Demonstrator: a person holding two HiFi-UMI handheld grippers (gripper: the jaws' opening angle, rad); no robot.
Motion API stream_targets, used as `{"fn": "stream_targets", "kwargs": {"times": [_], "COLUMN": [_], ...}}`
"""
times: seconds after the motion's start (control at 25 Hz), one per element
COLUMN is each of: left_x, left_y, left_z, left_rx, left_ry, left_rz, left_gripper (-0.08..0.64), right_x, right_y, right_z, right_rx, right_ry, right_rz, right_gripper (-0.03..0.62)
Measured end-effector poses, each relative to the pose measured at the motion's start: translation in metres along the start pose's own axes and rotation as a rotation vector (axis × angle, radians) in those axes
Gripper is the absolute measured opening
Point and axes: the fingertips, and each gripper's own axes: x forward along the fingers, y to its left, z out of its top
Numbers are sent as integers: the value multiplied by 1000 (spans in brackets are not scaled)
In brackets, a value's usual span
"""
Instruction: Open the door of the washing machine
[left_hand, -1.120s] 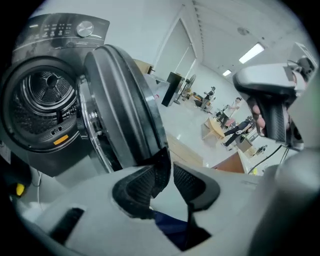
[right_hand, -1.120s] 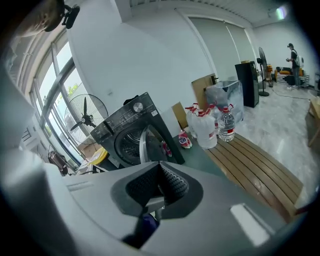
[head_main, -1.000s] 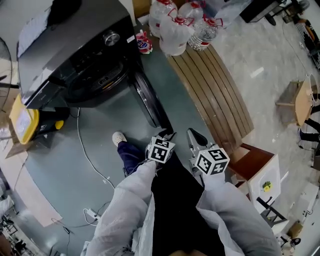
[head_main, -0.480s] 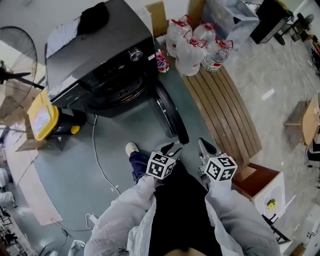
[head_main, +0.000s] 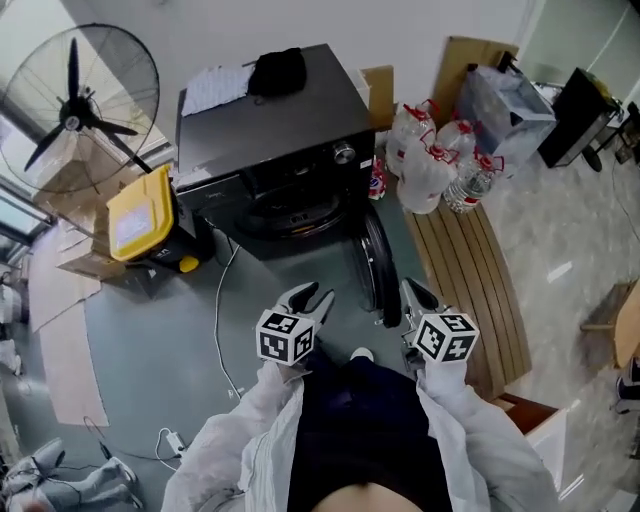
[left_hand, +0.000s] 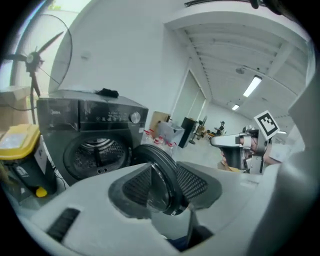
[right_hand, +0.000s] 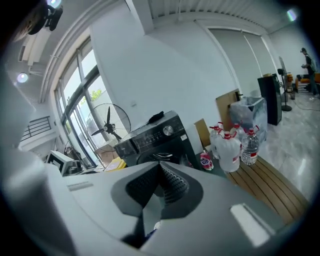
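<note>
The washing machine (head_main: 270, 130) stands at 12 o'clock in the head view, dark and front-loading. Its door (head_main: 372, 262) is open: the round door is swung out toward the person and shows edge-on, at 5 o'clock from the drum opening (head_main: 290, 205). The drum mouth is uncovered.

The left gripper (head_main: 308, 296) is held at 7 o'clock from the door, pointing toward the machine. Its jaws stand partly apart and have just been closing; they grip nothing, and in the left gripper view the door shows only farther off, through the gap between them. The right gripper (head_main: 412, 290) is at 4 o'clock from the door, just beside its near edge. Its jaws are closed tip to tip with nothing between them.

A black cloth (head_main: 277, 70) and a white cloth (head_main: 215, 90) lie on top of the machine. A yellow bin (head_main: 140, 215) sits on the floor at 9 o'clock from the machine, and a standing fan (head_main: 80, 100) is at 10 o'clock. Water bottles (head_main: 430, 160) are clustered at 3 o'clock from the machine, at the far end of a slatted wooden bench (head_main: 470, 290). A pale cable (head_main: 220, 320) trails over the floor at 9 o'clock from the left gripper.
</note>
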Motion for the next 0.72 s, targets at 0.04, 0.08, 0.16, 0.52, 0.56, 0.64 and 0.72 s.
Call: {"fn": "stream_targets", "kwargs": {"times": [0.04, 0.08, 0.16, 0.52, 0.56, 0.64, 0.72], "left_x": [-11, -21, -42, -132, -139, -149, -155], "left_y": [6, 12, 24, 57, 60, 62, 64], "left_z": [12, 23, 44, 85, 84, 82, 79], "left_rx": [5, 10, 24, 6, 1, -15, -23], "left_ry": [-30, -62, -125, -360, -371, -393, -409], "left_rz": [21, 44, 95, 298, 312, 323, 335], "left_gripper": [152, 147, 135, 11, 0, 0, -2], "right_x": [3, 6, 13, 30, 30, 31, 33], "right_y": [9, 19, 38, 126, 132, 140, 143], "right_z": [10, 19, 35, 71, 72, 70, 61], "right_rx": [-20, -42, -94, -368, -377, -377, -383], "right_ry": [-6, -11, -20, -79, -85, -86, -65], "right_rz": [18, 36, 77, 255, 268, 283, 290], "right_gripper": [8, 8, 8, 8, 8, 8, 8]}}
